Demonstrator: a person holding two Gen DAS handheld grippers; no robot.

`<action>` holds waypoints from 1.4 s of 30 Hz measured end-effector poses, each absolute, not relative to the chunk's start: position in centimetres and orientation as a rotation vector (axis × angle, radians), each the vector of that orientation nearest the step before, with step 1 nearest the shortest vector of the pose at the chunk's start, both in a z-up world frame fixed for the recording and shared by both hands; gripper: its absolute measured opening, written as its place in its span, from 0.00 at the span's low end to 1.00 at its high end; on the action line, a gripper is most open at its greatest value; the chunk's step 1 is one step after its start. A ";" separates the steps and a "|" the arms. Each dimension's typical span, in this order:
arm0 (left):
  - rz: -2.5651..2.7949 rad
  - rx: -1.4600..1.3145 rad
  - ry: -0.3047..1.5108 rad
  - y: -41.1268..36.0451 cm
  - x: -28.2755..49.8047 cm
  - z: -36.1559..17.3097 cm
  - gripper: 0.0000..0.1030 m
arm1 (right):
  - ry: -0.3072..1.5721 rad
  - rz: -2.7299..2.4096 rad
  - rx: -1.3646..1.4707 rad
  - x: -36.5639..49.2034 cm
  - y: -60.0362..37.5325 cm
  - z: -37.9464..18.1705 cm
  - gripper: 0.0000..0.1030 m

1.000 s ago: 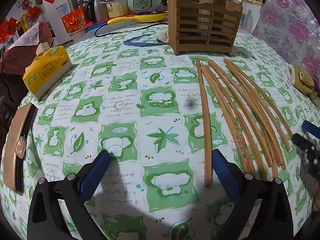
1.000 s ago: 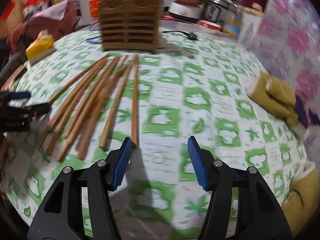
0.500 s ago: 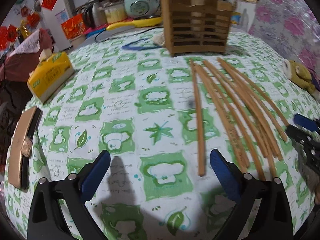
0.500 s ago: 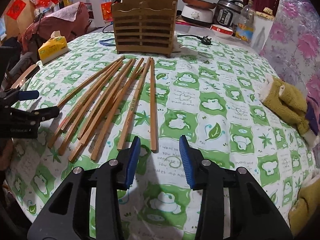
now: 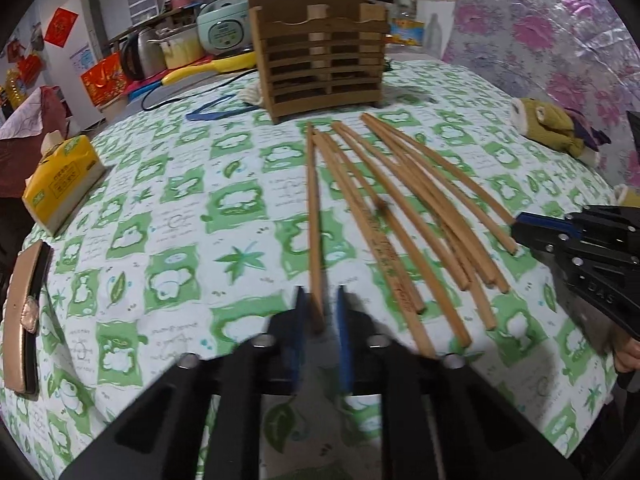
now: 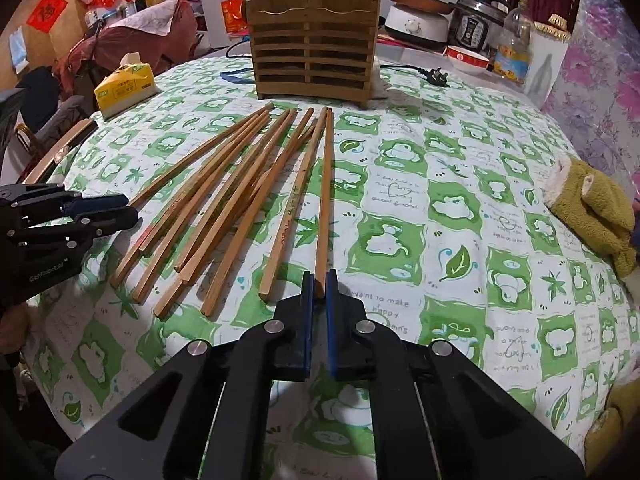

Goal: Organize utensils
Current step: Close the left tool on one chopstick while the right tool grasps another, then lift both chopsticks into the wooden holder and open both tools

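Several long wooden chopsticks (image 5: 404, 204) lie fanned out on the green-and-white tablecloth, also in the right wrist view (image 6: 240, 196). A slatted wooden utensil holder (image 5: 320, 64) stands behind them, also in the right wrist view (image 6: 312, 52). My left gripper (image 5: 320, 312) is shut on the near end of the leftmost chopstick (image 5: 314, 216). My right gripper (image 6: 319, 284) is shut on the near end of the rightmost chopstick (image 6: 325, 184). Each gripper shows at the other view's edge: the right one (image 5: 520, 226), the left one (image 6: 128, 210).
A yellow tissue pack (image 5: 60, 180) sits at the table's left edge, beside a gold-brown case (image 5: 24, 312). A plush toy (image 6: 592, 208) lies at the right. Cookers, a kettle, a bowl, a bottle and cables crowd the far side behind the holder.
Both grippers went from wide open to shut. The left moved right onto the leftmost chopstick's end; the right closed on the rightmost chopstick's end.
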State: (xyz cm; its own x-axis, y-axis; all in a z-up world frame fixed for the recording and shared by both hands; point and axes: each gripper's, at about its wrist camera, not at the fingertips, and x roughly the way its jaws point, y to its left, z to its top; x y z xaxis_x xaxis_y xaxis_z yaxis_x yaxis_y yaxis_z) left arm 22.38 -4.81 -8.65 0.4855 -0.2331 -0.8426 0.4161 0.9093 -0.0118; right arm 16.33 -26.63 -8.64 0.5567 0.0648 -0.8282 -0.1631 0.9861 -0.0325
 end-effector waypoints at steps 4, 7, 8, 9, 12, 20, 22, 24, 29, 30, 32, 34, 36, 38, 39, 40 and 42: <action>-0.370 0.163 0.958 -4.4 21.9 -7.8 0.06 | 0.933 0.118 -0.113 15.8 -26.8 -8.1 0.06; -0.353 0.153 0.920 -4.0 21.3 -5.9 0.06 | 0.889 0.098 -0.101 15.1 -27.0 -7.3 0.06; -0.347 0.157 0.901 -3.9 21.0 -5.2 0.06 | 0.877 0.104 -0.086 14.8 -27.1 -6.7 0.06; -0.338 0.161 0.872 -3.8 20.6 -4.0 0.06 | 0.862 0.106 -0.078 14.5 -27.2 -6.1 0.06; -0.323 0.162 0.802 -3.5 19.7 -0.9 0.06 | 0.771 0.099 -0.076 13.1 -27.4 -2.9 0.06; -0.340 0.139 0.724 -4.3 19.3 5.0 0.06 | 0.659 0.115 -0.048 11.8 -28.1 3.7 0.06; -0.350 0.143 0.715 -5.0 20.1 5.9 0.06 | 0.649 0.121 -0.041 12.2 -28.1 4.8 0.06; -0.358 0.143 0.711 -5.4 21.0 6.6 0.06 | 0.639 0.126 -0.036 13.1 -28.1 5.8 0.06; -0.368 0.142 0.688 -6.8 24.9 9.2 0.06 | 0.612 0.130 -0.054 16.0 -27.3 7.5 0.06; -0.367 0.141 0.680 -7.0 25.6 9.8 0.06 | 0.607 0.134 -0.057 17.1 -27.0 7.9 0.06; -0.359 0.138 0.656 -7.4 27.1 11.3 0.06 | 0.595 0.134 -0.059 18.7 -26.7 8.8 0.06; -0.351 0.126 0.631 -7.7 28.7 13.2 0.06 | 0.578 0.137 -0.052 20.5 -26.5 10.1 0.06; -0.342 0.091 0.595 -7.8 30.4 15.5 0.06 | 0.545 0.140 -0.038 22.4 -26.3 12.0 0.06; -0.345 0.042 0.552 -7.8 31.9 17.8 0.06 | 0.504 0.139 -0.021 23.7 -26.2 13.8 0.06; -0.347 0.016 0.524 -7.6 32.6 18.9 0.06 | 0.467 0.135 -0.005 24.5 -26.3 15.0 0.06; -0.343 -0.004 0.497 -7.6 33.1 19.7 0.06 | 0.436 0.128 0.007 25.2 -26.3 15.9 0.06; -0.321 -0.033 0.436 -7.7 34.5 20.7 0.06 | 0.385 0.110 0.026 26.4 -26.3 16.9 0.06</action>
